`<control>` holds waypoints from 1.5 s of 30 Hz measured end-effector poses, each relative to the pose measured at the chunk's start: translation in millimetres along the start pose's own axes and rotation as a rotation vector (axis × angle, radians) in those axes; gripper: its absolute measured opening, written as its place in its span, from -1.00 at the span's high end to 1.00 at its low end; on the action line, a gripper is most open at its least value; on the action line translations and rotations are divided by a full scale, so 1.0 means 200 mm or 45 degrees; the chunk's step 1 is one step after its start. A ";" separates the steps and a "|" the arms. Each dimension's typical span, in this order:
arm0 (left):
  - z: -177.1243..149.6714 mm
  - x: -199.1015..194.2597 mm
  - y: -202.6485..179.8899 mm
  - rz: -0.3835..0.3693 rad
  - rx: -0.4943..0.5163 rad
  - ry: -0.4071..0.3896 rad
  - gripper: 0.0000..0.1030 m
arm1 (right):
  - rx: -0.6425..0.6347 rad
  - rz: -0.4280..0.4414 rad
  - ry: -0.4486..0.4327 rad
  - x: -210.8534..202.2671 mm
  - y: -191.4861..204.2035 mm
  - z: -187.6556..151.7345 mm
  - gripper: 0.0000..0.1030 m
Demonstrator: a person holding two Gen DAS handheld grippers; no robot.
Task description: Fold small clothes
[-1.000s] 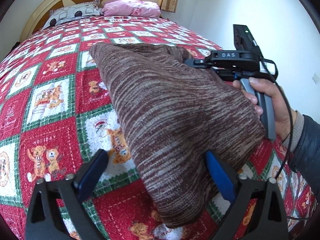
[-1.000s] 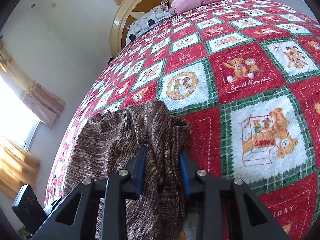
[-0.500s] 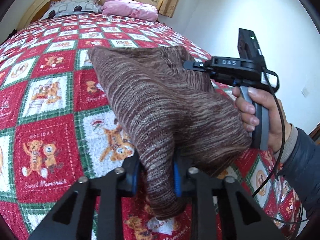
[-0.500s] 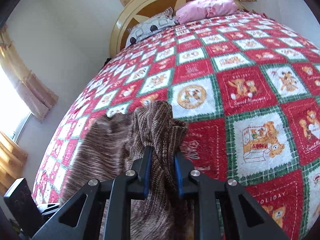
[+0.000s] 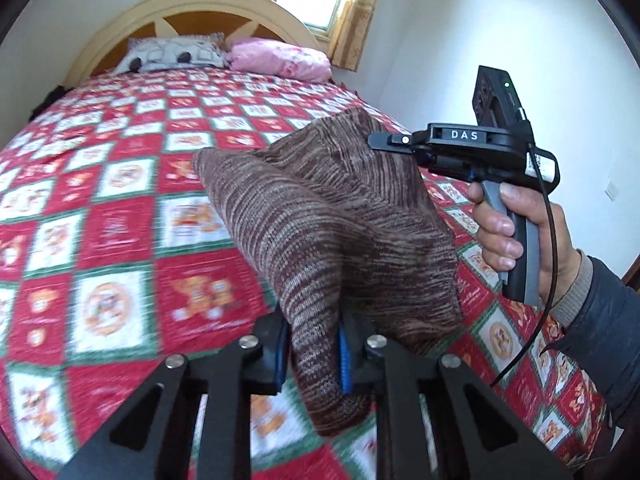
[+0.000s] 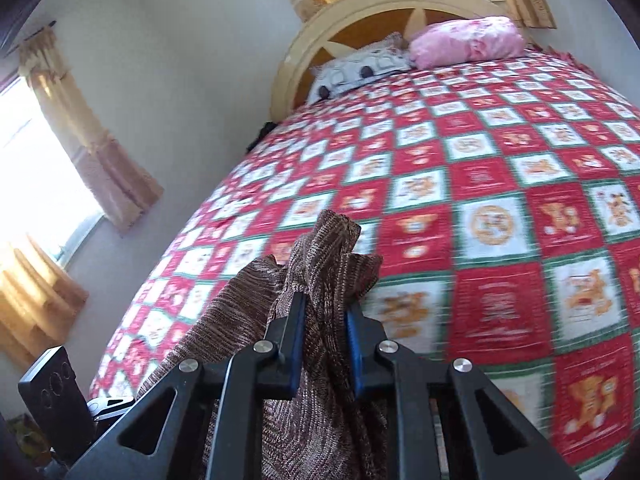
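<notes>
While both tongs (image 5: 312, 356) (image 6: 325, 336) pinch it, brown knit garment (image 5: 332, 216) hangs between.

only readable thing is "DAS" in white letters on the right gripper (image 5: 394, 145), up right of the left claw. bedspread (image 5: 120, 208) lettering's too blurry

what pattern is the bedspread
Red, white and green checks with teddy bears on the bedspread, clearest in the right wrist view.
</notes>
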State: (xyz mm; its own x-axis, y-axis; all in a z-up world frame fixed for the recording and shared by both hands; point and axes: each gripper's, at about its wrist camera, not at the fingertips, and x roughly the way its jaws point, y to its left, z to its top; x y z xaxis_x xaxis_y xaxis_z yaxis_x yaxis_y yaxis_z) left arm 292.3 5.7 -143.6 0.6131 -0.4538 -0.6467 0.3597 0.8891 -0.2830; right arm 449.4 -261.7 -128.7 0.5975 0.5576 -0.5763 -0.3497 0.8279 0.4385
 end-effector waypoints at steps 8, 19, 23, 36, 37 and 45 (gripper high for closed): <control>-0.13 -0.30 0.20 0.110 -0.072 -0.051 0.61 | -0.055 0.153 0.040 0.14 0.39 -0.08 0.65; -0.36 -0.57 0.44 0.254 -0.144 -0.059 0.61 | -0.112 0.299 0.157 0.44 0.83 -0.25 0.65; -0.42 -0.63 0.53 0.306 -0.196 -0.057 0.61 | -0.140 0.338 0.197 0.55 0.97 -0.32 0.65; -0.71 -0.61 0.74 0.421 -0.328 -0.005 0.32 | -0.165 0.281 0.353 0.95 1.15 -0.46 0.58; -0.72 -0.61 0.73 0.429 -0.322 -0.005 0.17 | -0.161 0.255 0.366 0.97 1.13 -0.47 0.58; -0.67 -0.77 0.65 0.526 -0.199 -0.150 -0.37 | -0.100 0.285 0.330 0.64 0.99 -0.52 0.15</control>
State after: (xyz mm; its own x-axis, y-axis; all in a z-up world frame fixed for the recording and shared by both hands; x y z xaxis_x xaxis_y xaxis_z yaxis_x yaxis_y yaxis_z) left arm 149.5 198.9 -175.0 0.7617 -0.0546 -0.6456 -0.0369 0.9912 -0.1274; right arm 380.9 -20.9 -187.4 0.2998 0.7145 -0.6322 -0.5118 0.6797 0.5255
